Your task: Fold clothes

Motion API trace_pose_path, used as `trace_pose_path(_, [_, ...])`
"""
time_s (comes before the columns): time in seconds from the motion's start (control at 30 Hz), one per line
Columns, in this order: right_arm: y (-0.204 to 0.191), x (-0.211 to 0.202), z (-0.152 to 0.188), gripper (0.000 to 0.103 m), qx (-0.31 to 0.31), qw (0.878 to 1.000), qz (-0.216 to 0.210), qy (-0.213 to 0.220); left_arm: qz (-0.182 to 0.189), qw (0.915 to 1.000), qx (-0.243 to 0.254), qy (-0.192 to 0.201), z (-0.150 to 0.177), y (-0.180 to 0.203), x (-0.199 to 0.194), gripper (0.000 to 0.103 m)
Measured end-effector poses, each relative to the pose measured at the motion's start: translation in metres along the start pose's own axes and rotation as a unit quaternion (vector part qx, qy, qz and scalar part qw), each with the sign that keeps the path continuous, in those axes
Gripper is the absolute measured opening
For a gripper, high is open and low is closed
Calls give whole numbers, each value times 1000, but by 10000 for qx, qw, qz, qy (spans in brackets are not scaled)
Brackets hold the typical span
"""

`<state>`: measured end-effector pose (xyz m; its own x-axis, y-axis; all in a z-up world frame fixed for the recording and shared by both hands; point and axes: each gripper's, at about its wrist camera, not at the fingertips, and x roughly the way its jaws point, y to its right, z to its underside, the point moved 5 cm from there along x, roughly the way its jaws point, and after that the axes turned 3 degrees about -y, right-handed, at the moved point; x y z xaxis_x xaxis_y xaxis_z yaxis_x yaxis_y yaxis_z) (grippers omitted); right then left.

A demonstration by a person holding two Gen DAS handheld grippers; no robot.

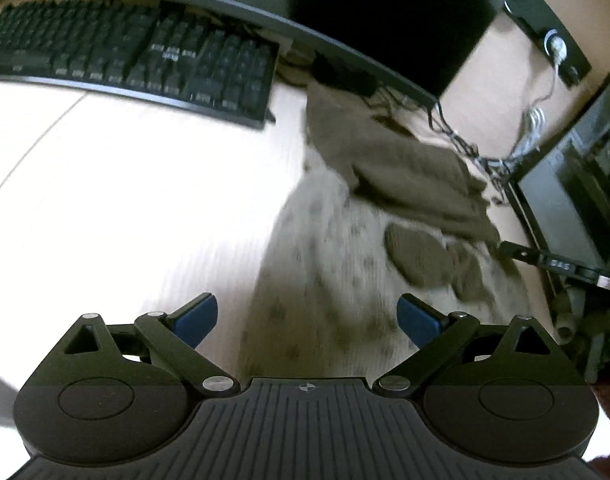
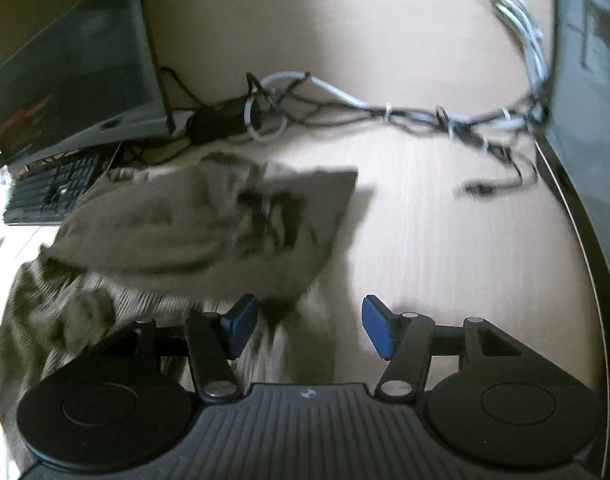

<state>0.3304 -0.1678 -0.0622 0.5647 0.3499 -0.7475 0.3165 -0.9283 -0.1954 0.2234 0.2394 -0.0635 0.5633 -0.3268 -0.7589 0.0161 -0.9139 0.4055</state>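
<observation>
An olive-brown garment [image 1: 405,168] lies crumpled on the light wooden desk [image 1: 145,200], over a pale spotted knit cloth [image 1: 325,272]. My left gripper [image 1: 307,322] is open and empty, above the near edge of the spotted cloth. In the right wrist view the olive garment [image 2: 193,224] spreads left of centre, one flat corner pointing right. My right gripper [image 2: 309,326] is open and empty, its left finger [image 2: 241,326] over the garment's near edge, its right finger [image 2: 379,330] over bare desk. Both views are blurred.
A black keyboard [image 1: 137,60] sits at the back left under a dark monitor edge [image 1: 265,12]. A second monitor [image 2: 77,72] stands left in the right wrist view. Tangled cables [image 2: 385,114] run along the back. A dark screen [image 1: 577,184] stands right.
</observation>
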Motion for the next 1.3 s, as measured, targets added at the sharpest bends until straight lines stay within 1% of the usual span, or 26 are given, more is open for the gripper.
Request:
trace_pose_path(0.1, [0, -24, 29, 59, 237, 9997, 8, 6, 41, 9998, 163, -47, 6, 1, 5, 95])
trace_pose_path(0.2, [-6, -49, 60, 60, 522, 9984, 227, -26, 208, 9991, 357, -102, 8, 6, 11, 81])
trace_pose_path(0.23, [-11, -57, 67, 60, 584, 9981, 210, -21, 308, 9984, 461, -149, 9, 10, 13, 65])
trace_pose_path(0.27, [-16, -64, 74, 61, 630, 9979, 161, -8, 421, 9970, 627, -179, 11, 15, 14, 40])
trace_pose_path(0.3, [-22, -70, 79, 61, 565, 9982, 207, 35, 467, 9953, 833, -152, 11, 21, 13, 26])
trace_pose_path(0.33, [-29, -76, 83, 61, 458, 9985, 289, 89, 409, 9938, 1035, -42, 8, 27, 8, 9])
trace_pose_path(0.4, [-41, -87, 90, 61, 316, 9985, 409, 181, 230, 9912, 1286, 201, -1, 33, -6, 9])
trace_pose_path(0.47, [-53, -95, 98, 64, 237, 9988, 355, 222, -21, 9890, 1429, 387, -11, 25, -19, 9])
trace_pose_path(0.57, [-61, -91, 117, 66, -9, 9986, 524, 108, -609, 9878, 1387, 359, -10, -6, -24, 9])
trace_pose_path(0.6, [-62, -89, 123, 66, -68, 9982, 602, 44, -739, 9878, 1334, 327, -9, -15, -26, 9])
trace_pose_path(0.63, [-62, -87, 129, 65, -118, 9976, 684, -28, -778, 9887, 1250, 281, -6, -22, -29, 9])
trace_pose_path(0.7, [-63, -86, 139, 63, -276, 9957, 871, -164, -782, 9905, 1102, 237, -1, -32, -35, 14])
trace_pose_path(0.73, [-63, -86, 140, 62, -348, 9946, 957, -202, -709, 9916, 1060, 237, -1, -32, -37, 18])
trace_pose_path(0.77, [-62, -87, 141, 62, -418, 9934, 1039, -230, -559, 9926, 1051, 252, -3, -26, -38, 26])
trace_pose_path(0.8, [-62, -88, 141, 62, -487, 9922, 1122, -259, -409, 9934, 1041, 266, -5, -21, -39, 32])
trace_pose_path(0.83, [-61, -89, 141, 62, -555, 9908, 1204, -287, -259, 9939, 1031, 281, -7, -16, -40, 41])
trace_pose_path(0.87, [-60, -89, 137, 62, -577, 9904, 1228, -260, -109, 9943, 1021, 296, -9, -10, -41, 46])
trace_pose_path(0.9, [-59, -91, 130, 62, -525, 9914, 1181, -186, 41, 9944, 1011, 311, -11, -5, -42, 47])
trace_pose_path(0.97, [-56, -96, 109, 62, -311, 9950, 945, 34, 405, 9932, 1030, 346, -20, 15, -38, 56])
trace_pose_path(1.03, [-54, -99, 79, 62, -232, 9968, 691, 327, 772, 9901, 1102, 392, -30, 40, -31, 60])
trace_pose_path(1.07, [-54, -97, 61, 62, -285, 9967, 581, 489, 878, 9881, 1185, 429, -37, 54, -25, 65])
trace_pose_path(1.1, [-53, -92, 43, 59, -305, 9965, 501, 597, 936, 9867, 1245, 463, -45, 66, -17, 69])
trace_pose_path(1.13, [-53, -87, 25, 48, -308, 9963, 432, 683, 995, 9852, 1305, 496, -52, 78, -9, 75])
trace_pose_path(1.2, [-49, -68, -13, 32, -252, 9968, 227, 730, 1093, 9824, 1408, 551, -68, 102, 9, 78])
trace_pose_path(1.23, [-48, -57, -30, 31, -269, 9967, 145, 754, 1088, 9820, 1434, 573, -76, 112, 21, 81])
trace_pose_path(1.3, [-47, -32, -64, 31, -356, 9963, 30, 783, 893, 9836, 1427, 654, -93, 122, 46, 83])
